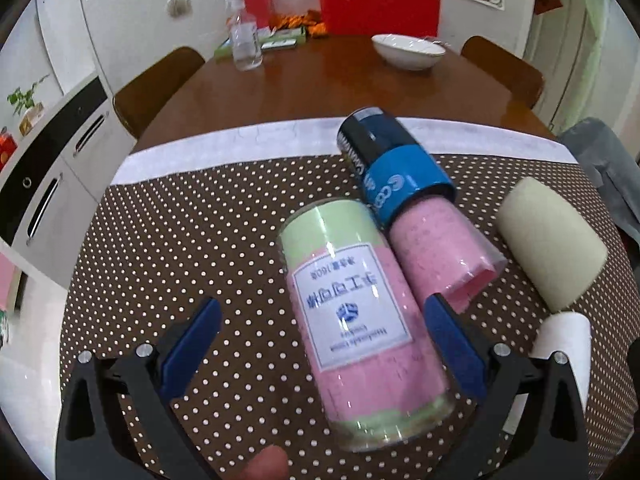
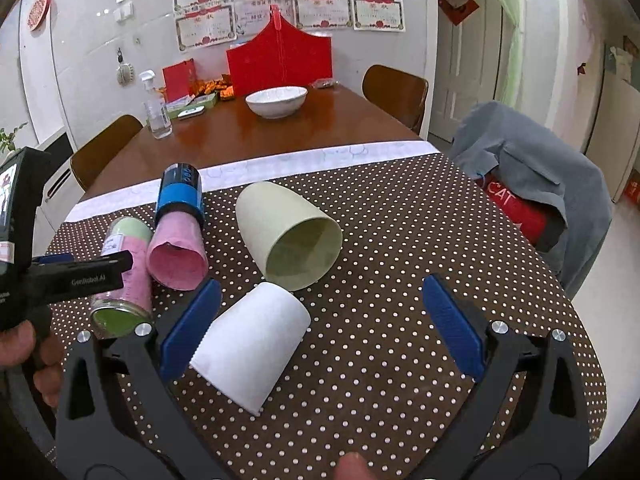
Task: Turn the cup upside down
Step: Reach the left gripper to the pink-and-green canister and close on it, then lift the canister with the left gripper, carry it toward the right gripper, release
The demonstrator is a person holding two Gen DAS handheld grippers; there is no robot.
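Note:
Several cups lie on their sides on a brown polka-dot cloth (image 2: pixel 400 240). A pink-and-green labelled jar (image 1: pixel 356 304) lies between the fingers of my open left gripper (image 1: pixel 324 340), not clamped. Beside it lies a blue-sleeved pink cup (image 1: pixel 412 208). A pale green cup (image 2: pixel 292 236) lies with its mouth toward the right wrist camera. A white paper cup (image 2: pixel 252 340) lies in front of it, just inside the left finger of my open right gripper (image 2: pixel 320 324), touching or nearly touching that finger. The jar (image 2: pixel 124 276) and pink cup (image 2: pixel 178 240) also show in the right wrist view.
Farther back on the wooden table stand a white bowl (image 2: pixel 276 102), a spray bottle (image 2: pixel 156 108), a red folder (image 2: pixel 280 60) and snack packets. Chairs ring the table; one at right carries a grey jacket (image 2: pixel 532 184). The left gripper's body (image 2: pixel 60 276) shows at left.

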